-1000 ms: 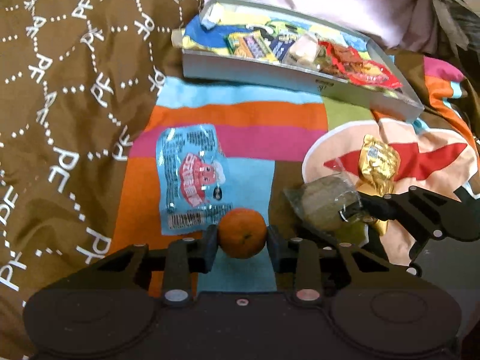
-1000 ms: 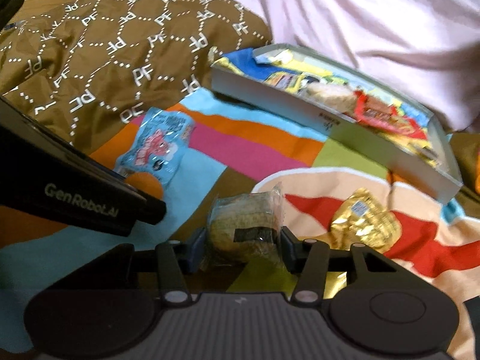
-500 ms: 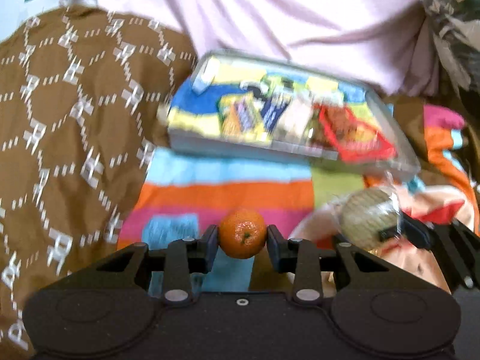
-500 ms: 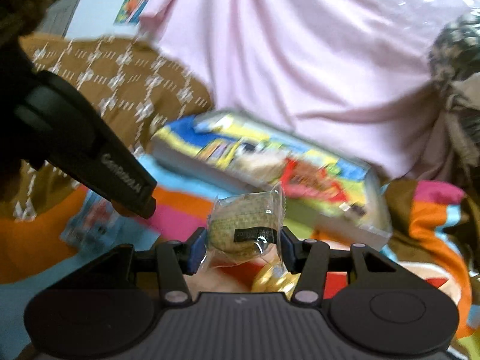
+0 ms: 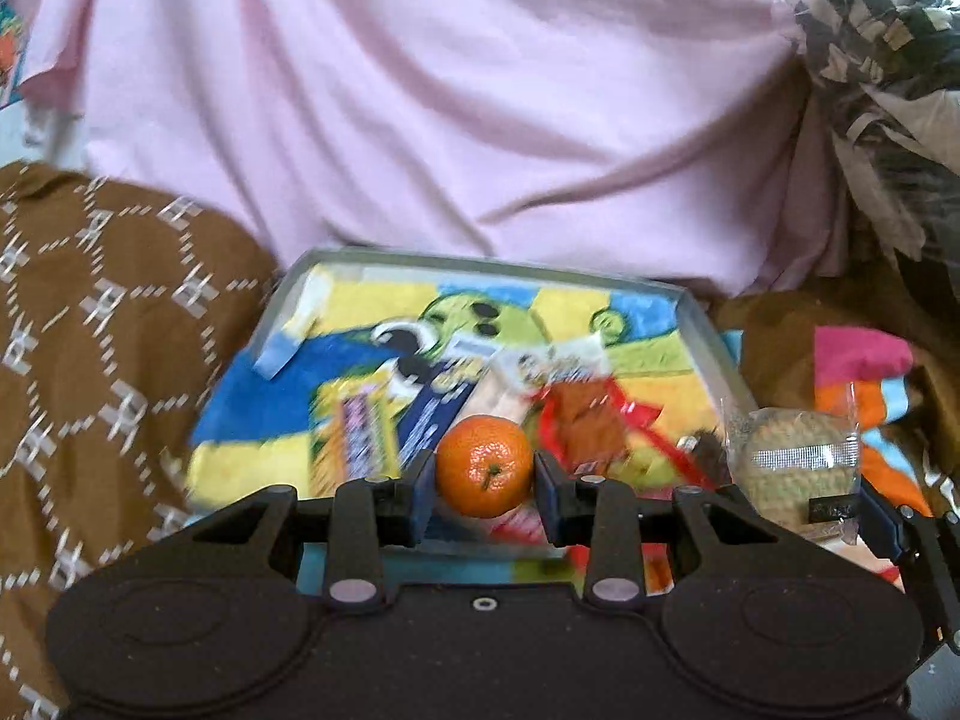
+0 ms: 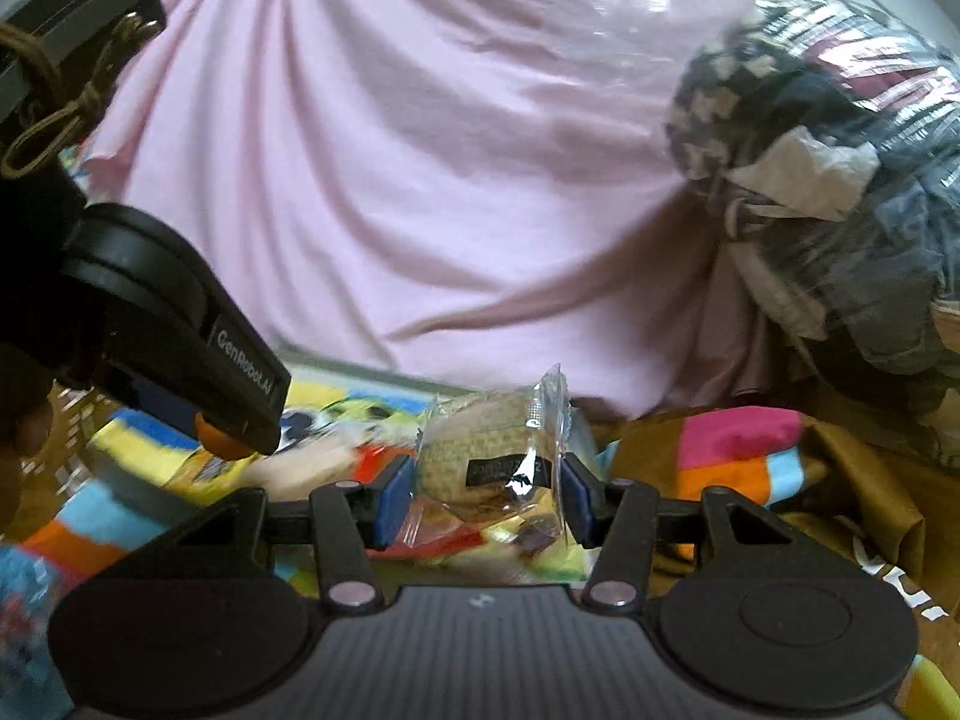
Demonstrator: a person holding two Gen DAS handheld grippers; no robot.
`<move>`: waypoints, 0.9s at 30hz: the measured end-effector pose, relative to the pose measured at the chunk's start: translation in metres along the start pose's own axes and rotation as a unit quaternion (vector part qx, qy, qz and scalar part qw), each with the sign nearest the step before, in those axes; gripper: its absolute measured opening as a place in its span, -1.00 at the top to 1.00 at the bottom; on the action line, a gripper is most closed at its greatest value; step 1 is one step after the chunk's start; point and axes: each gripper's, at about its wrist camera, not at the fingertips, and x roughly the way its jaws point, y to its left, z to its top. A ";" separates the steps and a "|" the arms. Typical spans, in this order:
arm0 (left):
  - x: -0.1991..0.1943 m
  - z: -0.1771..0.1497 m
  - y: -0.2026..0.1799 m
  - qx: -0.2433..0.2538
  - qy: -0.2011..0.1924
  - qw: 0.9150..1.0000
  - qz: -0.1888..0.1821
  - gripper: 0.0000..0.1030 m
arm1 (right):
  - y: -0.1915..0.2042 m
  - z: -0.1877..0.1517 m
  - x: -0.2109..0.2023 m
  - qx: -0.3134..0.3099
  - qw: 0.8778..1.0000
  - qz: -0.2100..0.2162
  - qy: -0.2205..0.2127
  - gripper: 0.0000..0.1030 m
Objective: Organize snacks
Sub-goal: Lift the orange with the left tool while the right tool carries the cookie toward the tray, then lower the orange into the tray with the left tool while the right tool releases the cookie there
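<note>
While both loads hang over the tray (image 5: pixel 708 348), left gripper (image 5: pixel 483 480) clamps the mandarin (image 5: pixel 485 465) at its sides: firm, round, likely rolls. Right gripper (image 6: pixel 483 495) pinches the wrapped cake (image 6: pixel 492 456): light, crushable, slick film, so grip the body.

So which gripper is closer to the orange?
Left. The left gripper is shut on the orange, pinching it between its fingers. The right gripper is off to its right, holding a wrapped cake instead.
</note>
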 end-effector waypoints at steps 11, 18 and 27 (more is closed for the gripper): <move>0.055 0.001 -0.010 -0.013 0.061 0.997 -0.043 0.29 | -0.027 -0.003 0.046 0.055 0.998 -0.014 0.026 -0.09; 0.070 -0.004 -0.004 -0.017 0.068 0.996 -0.061 0.28 | -0.035 -0.008 0.065 0.066 0.997 -0.009 0.048 -0.10; 0.073 0.000 0.002 -0.010 0.055 0.997 -0.046 0.27 | -0.036 -0.015 0.072 0.070 0.996 -0.001 0.061 -0.10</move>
